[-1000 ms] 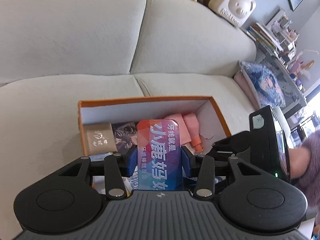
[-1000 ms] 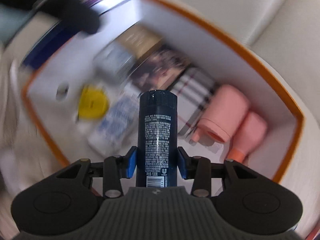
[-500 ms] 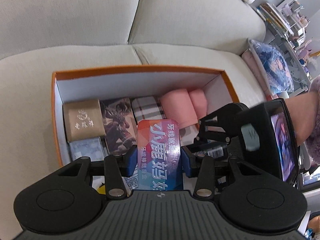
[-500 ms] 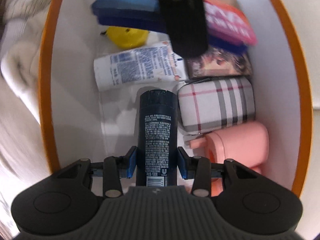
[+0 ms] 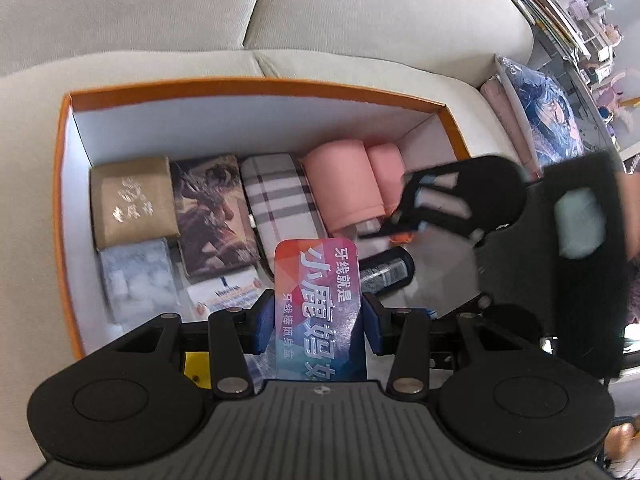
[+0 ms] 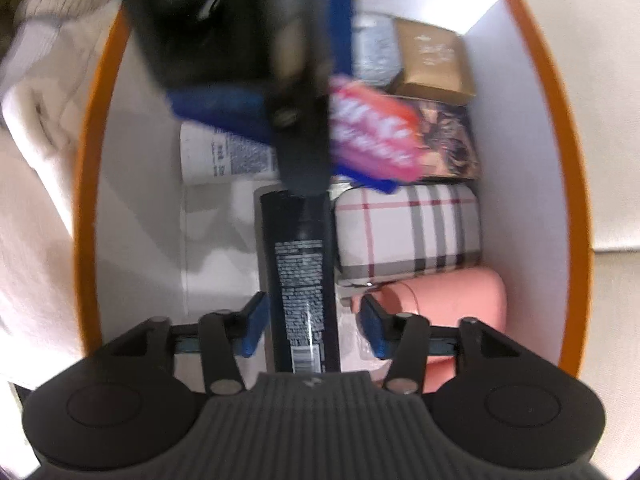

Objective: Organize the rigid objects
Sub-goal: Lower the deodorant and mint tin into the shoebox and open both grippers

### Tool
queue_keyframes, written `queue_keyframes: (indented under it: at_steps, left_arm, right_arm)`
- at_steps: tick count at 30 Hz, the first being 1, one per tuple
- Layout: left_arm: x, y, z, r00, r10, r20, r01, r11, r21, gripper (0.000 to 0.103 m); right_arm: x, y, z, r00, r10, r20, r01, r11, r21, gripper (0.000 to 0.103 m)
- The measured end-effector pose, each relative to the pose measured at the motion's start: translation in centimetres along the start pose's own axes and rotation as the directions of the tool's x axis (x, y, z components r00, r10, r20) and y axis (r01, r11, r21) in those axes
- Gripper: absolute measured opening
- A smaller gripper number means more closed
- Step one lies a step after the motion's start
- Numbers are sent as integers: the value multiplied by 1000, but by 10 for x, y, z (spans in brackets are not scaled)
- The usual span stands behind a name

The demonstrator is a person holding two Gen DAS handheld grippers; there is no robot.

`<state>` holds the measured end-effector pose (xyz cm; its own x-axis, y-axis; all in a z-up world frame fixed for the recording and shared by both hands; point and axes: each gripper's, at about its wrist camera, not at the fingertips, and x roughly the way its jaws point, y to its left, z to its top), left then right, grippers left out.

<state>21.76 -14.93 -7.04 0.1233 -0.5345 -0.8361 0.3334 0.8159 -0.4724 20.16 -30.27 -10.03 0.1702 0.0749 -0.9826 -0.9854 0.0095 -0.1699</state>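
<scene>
Closest to my left camera, my left gripper [image 5: 319, 326] is clamped on a flat, glossy tin [image 5: 318, 304] printed in red, pink and blue with white Chinese characters; its blue pads press both long edges, and it hangs over the box. In my right camera, my right gripper [image 6: 312, 330] has just been opening: the blue pads stand clear on either side of a dark cylindrical spray can [image 6: 298, 280], which lies released on the box floor between them, small-print label and barcode facing up.

Both grippers hang over a rectangular cardboard box [image 5: 256, 86] with an orange rim and white inner walls, sitting on a pale fabric sofa [image 5: 160, 12]. Just past the can lies a white lotion tube [image 6: 224, 156]. Along the far wall, in a row side by side: a tan box with silver lettering [image 5: 130, 204], a dark illustrated box [image 5: 212, 228], a plaid rounded case [image 5: 280, 204] and a smooth pink cylindrical bottle [image 5: 344, 184]. In front of the tan box is a pale blue-white packet [image 5: 138, 276]. A yellow object [image 5: 196, 364] peeks out beneath my left gripper.
</scene>
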Motion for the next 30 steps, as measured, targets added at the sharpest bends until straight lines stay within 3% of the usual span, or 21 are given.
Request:
queue_keyframes:
  at_steps: [2,5,9,13,16,18,21,22,25,30]
  left_arm:
    - [3,-6,-2,1000,-8,-9,9,999,32,51]
    - [12,-21,-3,999,-6,-47,13,987,157,51]
    - [25,-38,2,994,0,-110,38,939,341,51]
    - [43,-57,11,980,22,-198,89,841,534,51]
    - [59,-69,14,965,64,-255,124,745,655,51]
    - [67,-78,11,953,81,-292,168,661,731,51]
    - [78,-88,7,932,82,-353,243,582,776,51]
    - [81,-89,8,926,79,-369,258,578,774,51]
    - [92,-86,17,910,64,-409,288,614,735,51]
    - [109,-72,26,852,8,-524,382,675,631,51]
  right_arm:
    - [-11,-6,-6,999,-17,39,13,997,78,60]
    - [-27,-15,-18,995,-64,80,44,973,226,60]
    - [-34,-11,-21,981,-188,35,169,936,308,60]
    - [-39,-1,-27,978,-206,41,183,931,316,60]
    - [-41,3,-32,978,-206,35,184,930,319,60]
    - [-41,3,-36,978,-207,37,183,924,336,60]
    - [-40,2,-40,976,-213,34,187,914,359,60]
    - [-39,2,-41,976,-216,31,190,912,364,60]
    - [-35,2,-45,978,-206,34,179,909,378,60]
    - [-28,4,-45,979,-199,36,171,911,376,60]
